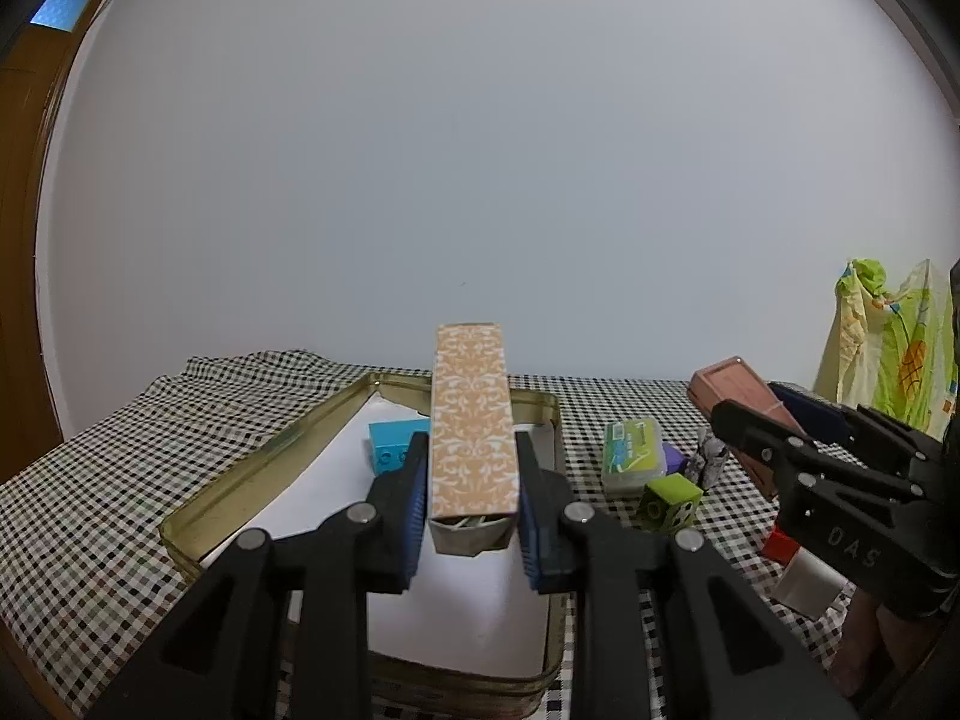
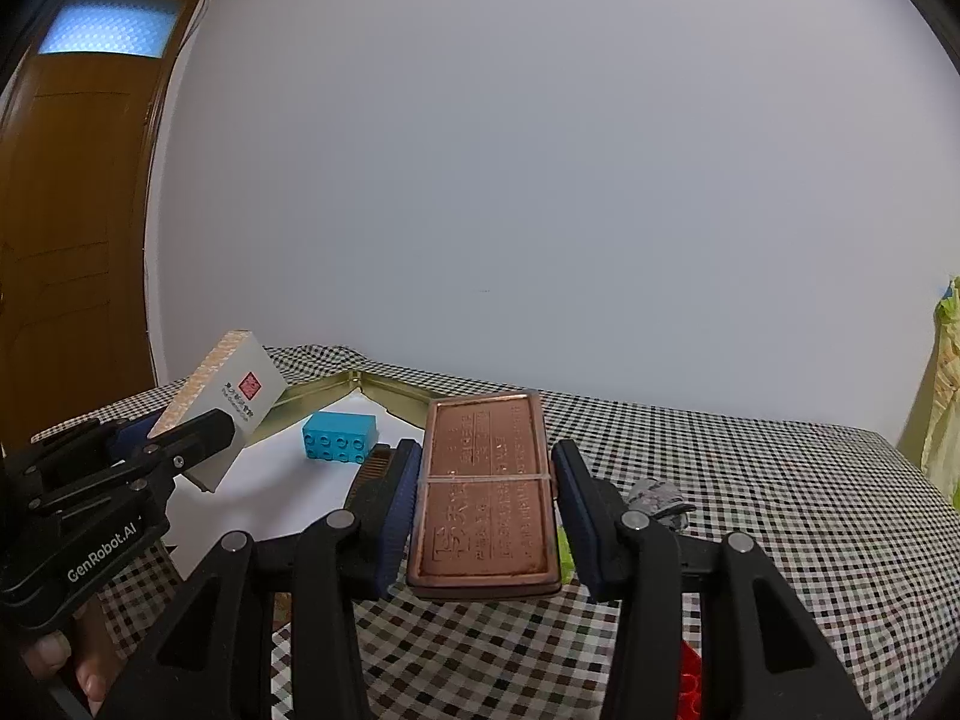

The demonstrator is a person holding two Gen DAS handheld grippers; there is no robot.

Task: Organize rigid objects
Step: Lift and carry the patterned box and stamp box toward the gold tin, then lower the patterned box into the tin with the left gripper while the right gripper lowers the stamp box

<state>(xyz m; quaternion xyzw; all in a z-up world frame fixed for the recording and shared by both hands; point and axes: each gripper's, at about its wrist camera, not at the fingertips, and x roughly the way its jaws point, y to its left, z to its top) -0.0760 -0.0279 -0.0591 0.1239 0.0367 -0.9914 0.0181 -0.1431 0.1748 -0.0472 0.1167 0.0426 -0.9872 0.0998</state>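
My left gripper (image 1: 473, 468) is shut on a long orange patterned box (image 1: 474, 432) and holds it above a shallow gold tin tray (image 1: 264, 468) lined with white paper. A blue toy brick (image 1: 390, 447) lies in the tray. My right gripper (image 2: 486, 492) is shut on a flat copper-brown tin (image 2: 486, 492) with a rubber band around it, held above the checked cloth to the right of the tray. The right gripper also shows in the left wrist view (image 1: 774, 414), and the left gripper in the right wrist view (image 2: 174, 438).
On the checked tablecloth (image 1: 90, 516) right of the tray lie a green-labelled clear case (image 1: 633, 456), a purple block (image 1: 675, 459), a green cube (image 1: 669, 504), a grey patterned piece (image 1: 711, 462) and a red and white item (image 1: 792, 570). A yellow-green bag (image 1: 888, 354) stands at far right.
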